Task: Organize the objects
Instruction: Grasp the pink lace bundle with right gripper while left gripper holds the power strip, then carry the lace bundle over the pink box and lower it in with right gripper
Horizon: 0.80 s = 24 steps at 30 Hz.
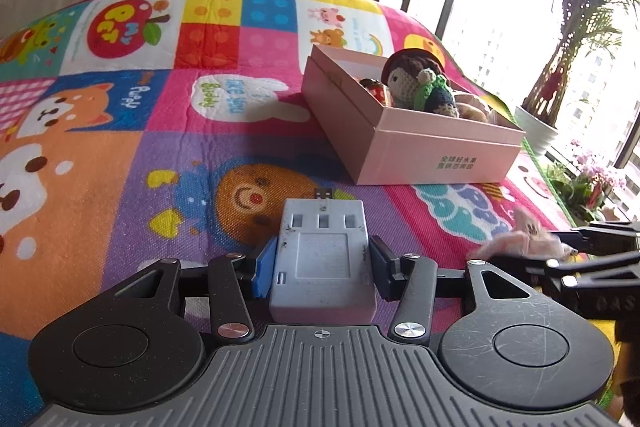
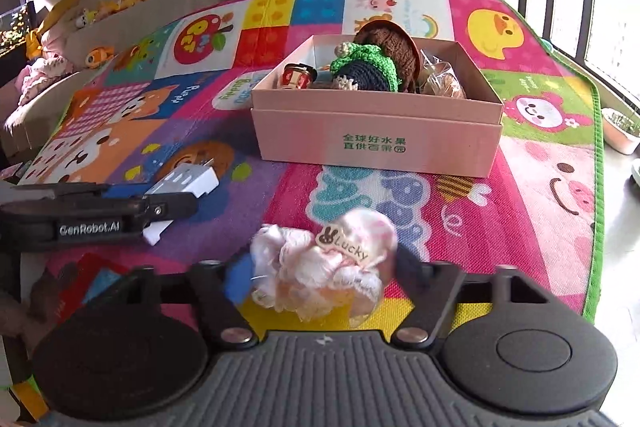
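Left claw point(image 1: 322, 267) grips boxy charger point(image 1: 323, 255) (hard plastic).

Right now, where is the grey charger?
The grey charger is clamped between the left gripper fingers, low over the play mat, short of the pink box.

Both grippers look like the same kit: ribbed grey base plate with a little crosshair mark, two big black round discs either side, black linkage arms on shiny silver screws. Left gripper point(image 1: 322, 263) has blue pads point(image 1: 264, 269) and scuffed discs. Right gripper point(image 2: 322, 267) looks alike; white "GenRobot.AI" lettering runs along the left gripper's side.
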Each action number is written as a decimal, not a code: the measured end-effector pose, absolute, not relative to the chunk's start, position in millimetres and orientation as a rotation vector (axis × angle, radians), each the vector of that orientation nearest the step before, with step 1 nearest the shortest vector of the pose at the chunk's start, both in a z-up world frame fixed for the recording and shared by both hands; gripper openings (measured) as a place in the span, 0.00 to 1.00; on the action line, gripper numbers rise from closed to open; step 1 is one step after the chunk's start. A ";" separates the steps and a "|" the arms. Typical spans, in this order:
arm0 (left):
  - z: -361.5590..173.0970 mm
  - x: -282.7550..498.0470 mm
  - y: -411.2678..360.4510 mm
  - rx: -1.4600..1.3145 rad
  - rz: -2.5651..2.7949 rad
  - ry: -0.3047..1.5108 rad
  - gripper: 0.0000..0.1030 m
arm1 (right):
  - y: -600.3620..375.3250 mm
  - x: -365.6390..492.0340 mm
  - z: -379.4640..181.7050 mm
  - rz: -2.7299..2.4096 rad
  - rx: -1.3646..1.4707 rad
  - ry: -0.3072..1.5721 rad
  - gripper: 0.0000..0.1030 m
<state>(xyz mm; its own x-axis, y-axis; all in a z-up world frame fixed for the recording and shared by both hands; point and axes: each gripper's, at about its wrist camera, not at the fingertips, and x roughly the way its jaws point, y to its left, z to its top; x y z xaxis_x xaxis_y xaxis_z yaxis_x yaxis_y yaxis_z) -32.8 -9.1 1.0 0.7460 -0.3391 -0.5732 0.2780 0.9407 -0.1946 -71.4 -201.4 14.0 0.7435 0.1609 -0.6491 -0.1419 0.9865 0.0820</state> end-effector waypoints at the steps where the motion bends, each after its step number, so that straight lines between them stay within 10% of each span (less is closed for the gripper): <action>1: 1.2 -32.7 -10.0 -0.095 -0.337 0.647 0.52 | -201.0 -69.4 15.1 0.163 0.017 0.715 0.40; 5: 2.2 -33.5 -15.9 -0.053 -0.323 0.648 0.52 | -207.5 -71.9 23.4 0.155 -0.007 0.674 0.26; 24: 66.2 -9.4 -34.5 -0.017 -0.351 0.554 0.51 | -286.6 -84.5 41.3 0.131 0.160 0.455 0.26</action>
<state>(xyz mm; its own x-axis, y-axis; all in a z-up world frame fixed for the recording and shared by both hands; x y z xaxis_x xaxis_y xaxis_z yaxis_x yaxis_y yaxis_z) -9.4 -34.5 66.2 0.7922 -0.3312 -0.5126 0.3223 0.9403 -0.1096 -84.5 -286.6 41.3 0.8902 0.1614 -0.4260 -0.0903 0.9791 0.1822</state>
